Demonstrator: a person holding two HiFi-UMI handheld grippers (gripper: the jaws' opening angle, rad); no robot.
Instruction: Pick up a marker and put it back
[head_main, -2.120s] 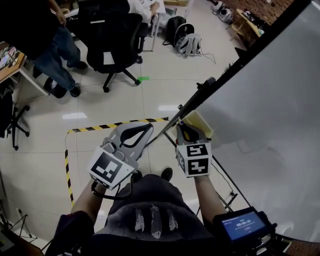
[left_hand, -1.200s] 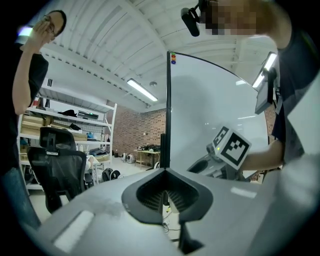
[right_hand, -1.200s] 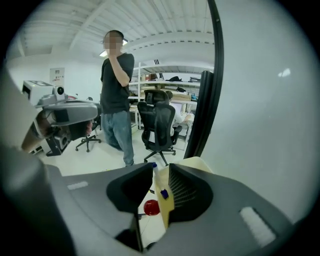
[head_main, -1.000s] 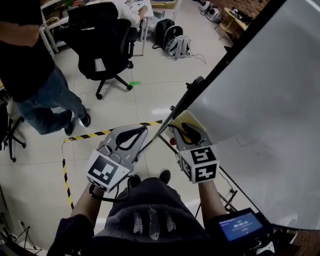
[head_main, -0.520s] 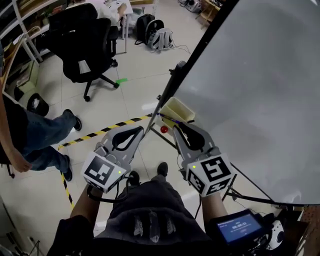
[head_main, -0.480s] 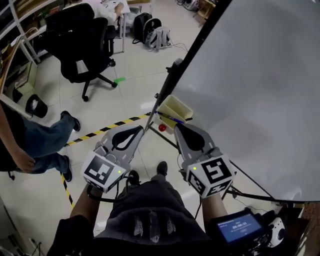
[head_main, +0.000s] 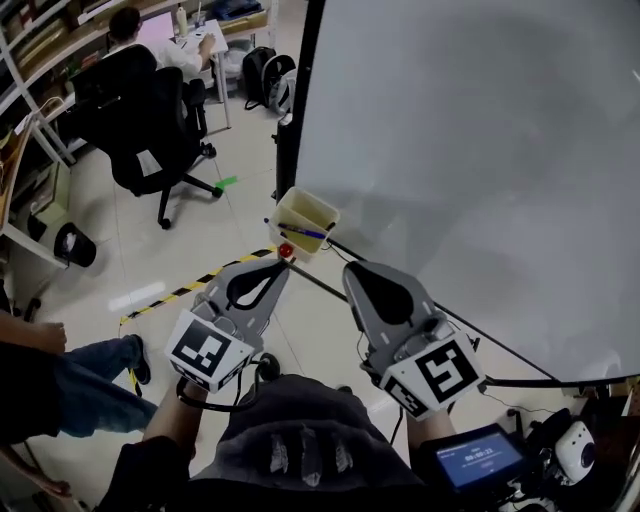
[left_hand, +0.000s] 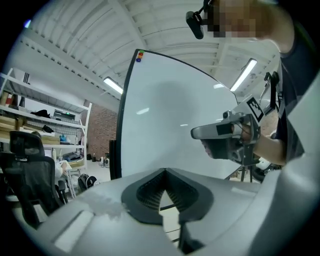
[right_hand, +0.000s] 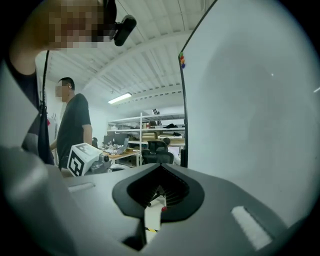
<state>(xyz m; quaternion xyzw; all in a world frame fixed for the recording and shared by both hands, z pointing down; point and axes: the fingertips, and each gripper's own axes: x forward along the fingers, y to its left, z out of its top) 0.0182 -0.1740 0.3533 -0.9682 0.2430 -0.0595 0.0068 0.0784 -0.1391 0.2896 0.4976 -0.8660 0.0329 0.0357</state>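
Large white whiteboard (head_main: 480, 150) fills the right side on its black frame. Black swivel office chair (head_main: 140, 115) stands far left on the tiled floor. Left gripper (head_main: 272, 266): jaws together, nothing between them. Right gripper (head_main: 350, 268): jaws closing, tips met, empty. Pale yellow plastic tray (head_main: 322, 210) sits at the board's lower corner, just ahead of both grippers. Blue marker (head_main: 303, 232) lies in the tray, untouched. Small red ball (head_main: 285, 250) sits just below the tray
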